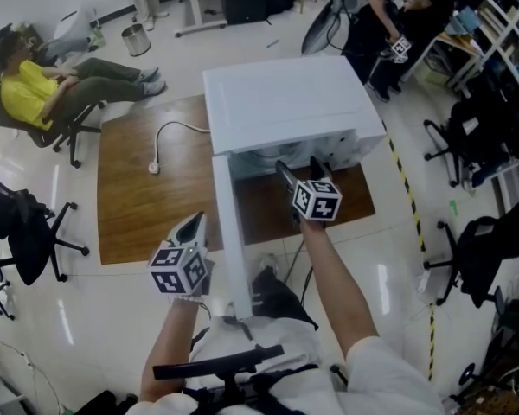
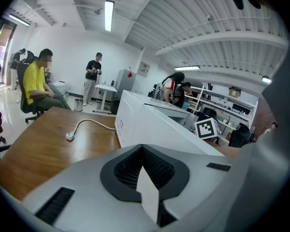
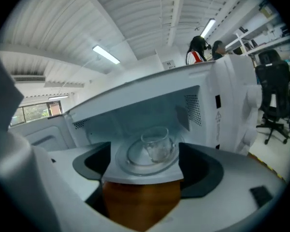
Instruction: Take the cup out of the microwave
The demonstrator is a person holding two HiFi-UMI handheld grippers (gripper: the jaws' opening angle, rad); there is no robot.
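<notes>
**Figure. Reach into the open microwave.** The microwave [image 1: 285,102] sits toward the far right corner of the counter [image 1: 147,206]. Its opening faces the near edge, and its door [image 1: 227,223] is swung fully out toward that edge, which leaves the cavity clear for a straight approach.

The cup [image 3: 157,144], of clear glass, stands upright on the turntable [image 3: 135,157] inside the cavity, near its middle. It is not yet touched.

The right tool [image 1: 301,173] is held at the mouth of the cavity. Its jaws are spread wide and empty, and the cup is framed between them but well ahead of the tips. This wide spread probably serves to pass both sides of the cup, and the level aim suits a grasp on its wall.

The left tool [image 1: 193,226] waits at the near edge, just left of the door, with its jaws pressed together on nothing. It is likely kept there to stay out of the reach, and perhaps to steady the door.

A cord with a plug [image 1: 154,168] lies loose on the left half of the counter, well apart from the work.

Count:
- 1 microwave
- 1 door
- 1 turntable
- 1 cup
- 1 cord
- 2 tools

Judged stage: approach under way, grasp not begun. The next move calls for a forward advance until the jaws flank the cup.
</notes>
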